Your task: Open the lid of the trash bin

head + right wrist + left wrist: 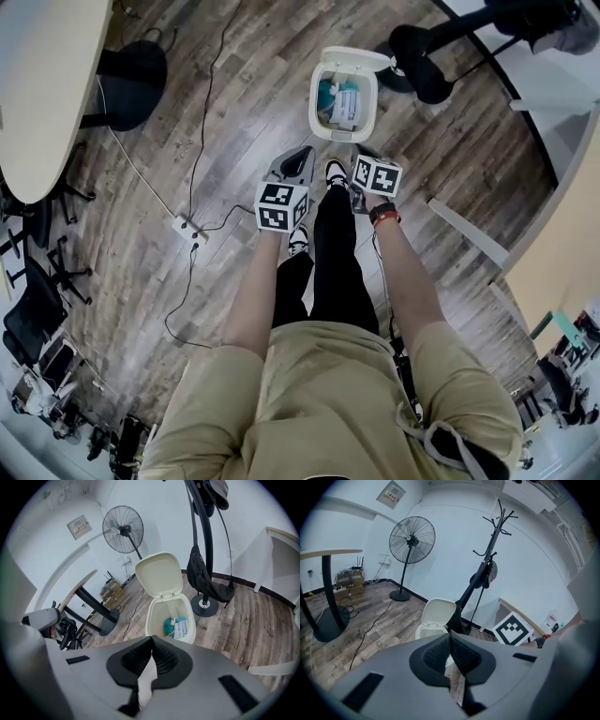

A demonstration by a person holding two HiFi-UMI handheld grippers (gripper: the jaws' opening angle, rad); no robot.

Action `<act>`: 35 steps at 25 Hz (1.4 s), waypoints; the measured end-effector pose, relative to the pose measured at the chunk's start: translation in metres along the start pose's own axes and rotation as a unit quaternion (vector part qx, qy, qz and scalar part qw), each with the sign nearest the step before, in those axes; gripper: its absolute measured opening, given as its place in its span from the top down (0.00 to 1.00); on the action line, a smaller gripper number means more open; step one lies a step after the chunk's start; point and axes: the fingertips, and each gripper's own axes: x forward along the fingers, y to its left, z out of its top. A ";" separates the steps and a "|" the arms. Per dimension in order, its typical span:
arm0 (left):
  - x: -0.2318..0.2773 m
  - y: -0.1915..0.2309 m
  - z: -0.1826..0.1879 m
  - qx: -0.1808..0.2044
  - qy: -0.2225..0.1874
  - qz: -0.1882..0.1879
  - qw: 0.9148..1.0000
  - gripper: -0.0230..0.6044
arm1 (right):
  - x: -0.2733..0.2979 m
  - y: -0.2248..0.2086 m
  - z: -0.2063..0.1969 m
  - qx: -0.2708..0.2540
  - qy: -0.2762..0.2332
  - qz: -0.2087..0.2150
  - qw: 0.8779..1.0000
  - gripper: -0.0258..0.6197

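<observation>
Head view shows litter (339, 101) in the trash bin (316, 108); left gripper view doesn't.

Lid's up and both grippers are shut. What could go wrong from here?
1. The lid stands open with neither the left gripper nor the right gripper touching it. Both are shut, short of the trash bin. The lid might fall closed.
2. A shoe sits at the bin's front. If it presses a pedal, which I cannot tell, lifting it could drop the lid.
3. A power strip and its cable lie near the feet: a possible trip.
</observation>
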 end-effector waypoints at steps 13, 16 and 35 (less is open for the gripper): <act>-0.054 -0.042 0.027 0.005 -0.011 0.011 1.000 0.93 | -0.092 0.025 0.015 -0.010 -0.042 0.016 0.999 0.94; -0.065 -0.051 0.035 0.009 -0.016 0.010 1.000 0.93 | -0.113 0.032 0.019 -0.019 -0.050 0.016 0.998 0.94; -0.148 -0.100 0.091 0.038 -0.051 0.005 0.998 0.93 | -0.241 0.089 0.050 -0.041 -0.138 0.034 0.989 0.94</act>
